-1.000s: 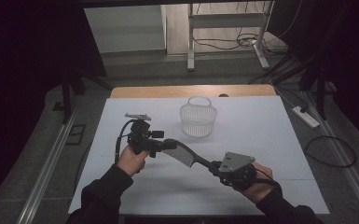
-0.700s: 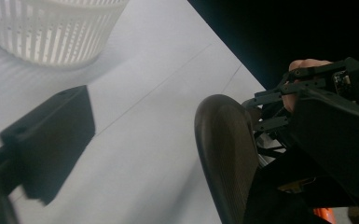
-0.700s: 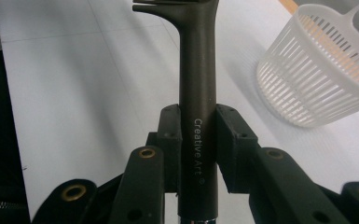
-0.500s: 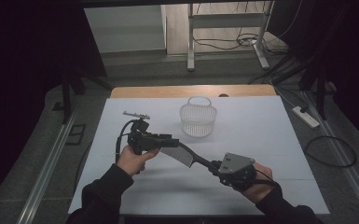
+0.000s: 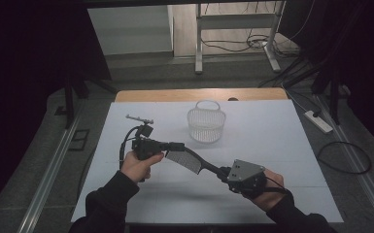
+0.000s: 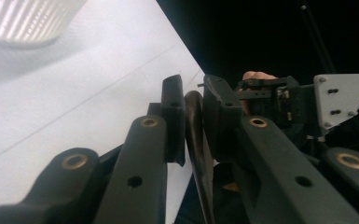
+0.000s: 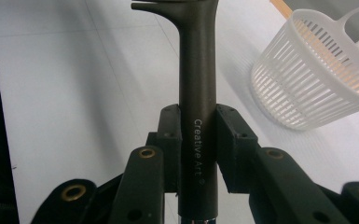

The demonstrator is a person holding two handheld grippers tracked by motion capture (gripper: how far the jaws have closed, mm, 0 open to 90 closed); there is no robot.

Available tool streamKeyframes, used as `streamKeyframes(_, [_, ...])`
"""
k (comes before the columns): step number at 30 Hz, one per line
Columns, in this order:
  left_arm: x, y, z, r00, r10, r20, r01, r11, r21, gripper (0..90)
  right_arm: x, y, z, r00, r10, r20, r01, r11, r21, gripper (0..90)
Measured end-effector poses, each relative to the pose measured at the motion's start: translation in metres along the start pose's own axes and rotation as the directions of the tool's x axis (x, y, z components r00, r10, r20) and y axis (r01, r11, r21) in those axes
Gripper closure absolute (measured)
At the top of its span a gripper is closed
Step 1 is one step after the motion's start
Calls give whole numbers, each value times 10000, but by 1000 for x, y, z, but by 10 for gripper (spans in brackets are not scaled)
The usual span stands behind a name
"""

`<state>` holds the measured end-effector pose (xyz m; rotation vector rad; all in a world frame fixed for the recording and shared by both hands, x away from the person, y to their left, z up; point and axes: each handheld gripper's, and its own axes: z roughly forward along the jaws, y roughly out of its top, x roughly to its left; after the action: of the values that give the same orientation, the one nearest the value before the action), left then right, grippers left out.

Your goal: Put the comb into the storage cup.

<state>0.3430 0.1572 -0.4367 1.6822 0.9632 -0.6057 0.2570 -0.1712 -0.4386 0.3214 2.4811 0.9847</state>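
Jaws of the right gripper (image 7: 198, 140) are clamped on the handle of a dark slotted spatula (image 5: 194, 162), held in the air above the white surface (image 5: 272, 131). The left gripper (image 6: 193, 107) has just been closing its jaws, and they now pinch the spatula's blade edge. A white basket (image 5: 206, 124) stands beyond them, near the surface's far edge, with open room to both sides and along the near edge.
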Motion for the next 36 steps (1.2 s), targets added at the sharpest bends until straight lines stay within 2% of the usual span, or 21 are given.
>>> streamKeyframes(2, [3,-1,-1,9979,-339,559,344,9994,-87,825,0,0,1,10000,-77,43,77,9999,86,719])
streamKeyframes(8, [6,-3,-1,9943,-593,888,613,9979,-200,841,1,-2,2,9994,-284,219,283,9996,43,714])
streamKeyframes(11, [3,-2,0,9949,-414,921,440,9987,-263,842,0,-2,2,9997,-165,192,164,9999,18,709])
streamKeyframes(19, [-4,1,0,9966,115,816,-78,9989,-460,842,-5,-3,0,9991,419,93,-418,9989,-196,648])
streamKeyframes(25, [-12,4,-4,9966,597,569,-558,9962,-668,841,-9,-4,-1,9964,844,-74,-845,9964,-98,540])
streamKeyframes(30, [-15,7,-6,9961,790,380,-763,9946,-701,841,-12,-5,-1,9922,1208,-295,-1209,9927,-32,458])
streamKeyframes(36, [-20,13,-11,9943,1065,6,-1061,9912,-791,841,-16,-6,-1,9851,1684,-355,-1679,9856,173,347])
